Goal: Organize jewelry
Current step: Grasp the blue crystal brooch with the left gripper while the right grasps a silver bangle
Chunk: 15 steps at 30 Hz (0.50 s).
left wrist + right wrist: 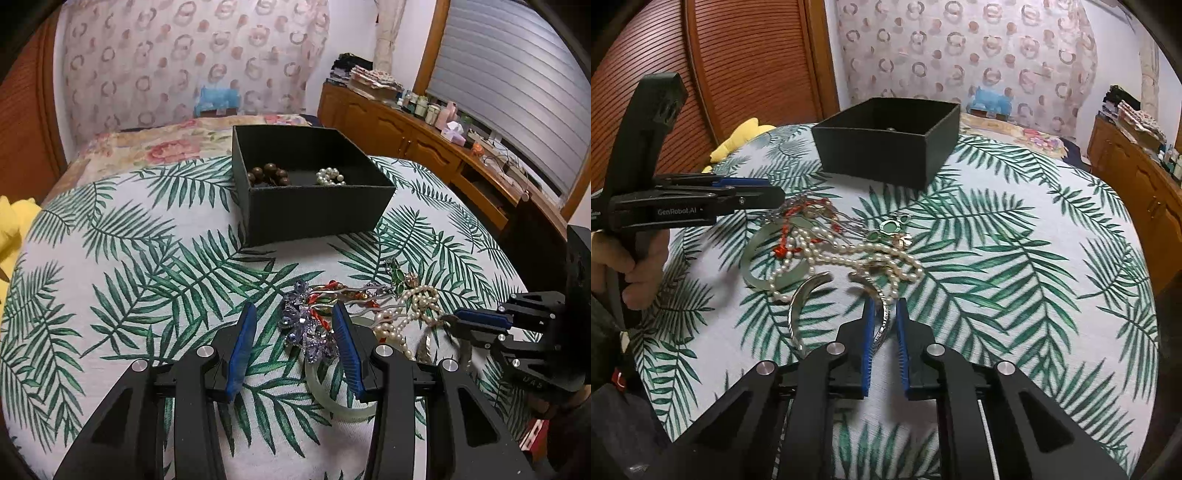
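Note:
A tangle of jewelry lies on the palm-leaf tablecloth. My left gripper is open around a purple crystal hair ornament, which lies close to its right finger. Under it sits a pale jade bangle, also seen in the right wrist view. My right gripper is shut on one arm of a silver open cuff bangle. A pearl necklace, red and silver hairpins and a green brooch lie beyond. The black box behind holds a brown bead bracelet and a pearl bracelet.
A person's hand holds the left gripper at the table's left. A yellow object lies at the far left edge. A wooden sideboard with small bottles runs along the right wall. A slatted wooden door stands behind.

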Available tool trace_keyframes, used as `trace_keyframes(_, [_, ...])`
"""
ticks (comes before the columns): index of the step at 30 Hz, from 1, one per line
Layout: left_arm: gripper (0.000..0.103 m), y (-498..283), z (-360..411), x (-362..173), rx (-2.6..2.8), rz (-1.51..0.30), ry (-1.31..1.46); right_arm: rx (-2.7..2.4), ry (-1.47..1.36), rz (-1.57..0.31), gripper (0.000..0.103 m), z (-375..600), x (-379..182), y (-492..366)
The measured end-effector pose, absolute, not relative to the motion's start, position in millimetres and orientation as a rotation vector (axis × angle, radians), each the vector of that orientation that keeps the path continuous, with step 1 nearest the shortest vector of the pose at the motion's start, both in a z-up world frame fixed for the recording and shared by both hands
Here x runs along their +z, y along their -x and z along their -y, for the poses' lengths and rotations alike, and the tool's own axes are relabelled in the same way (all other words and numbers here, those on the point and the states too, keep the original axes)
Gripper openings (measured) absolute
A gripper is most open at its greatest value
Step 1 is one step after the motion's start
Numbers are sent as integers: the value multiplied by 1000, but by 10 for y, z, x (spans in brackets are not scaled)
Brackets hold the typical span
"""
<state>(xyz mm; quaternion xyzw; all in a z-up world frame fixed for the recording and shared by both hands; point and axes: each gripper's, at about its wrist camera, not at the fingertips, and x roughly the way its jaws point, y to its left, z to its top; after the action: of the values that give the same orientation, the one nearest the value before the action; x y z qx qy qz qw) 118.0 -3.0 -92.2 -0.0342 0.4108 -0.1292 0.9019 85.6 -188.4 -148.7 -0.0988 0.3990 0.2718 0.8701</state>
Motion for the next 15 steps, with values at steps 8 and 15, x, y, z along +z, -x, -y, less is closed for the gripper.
trace_keyframes(8, [40,-1232,17,-981,-273,-869,94,539,235,-832,12,1917,-1495,-874])
trace_keyframes(15, [40,-1242,48,-1039,-293,-885,110,540,234,-830,12,1910,-1513,-877])
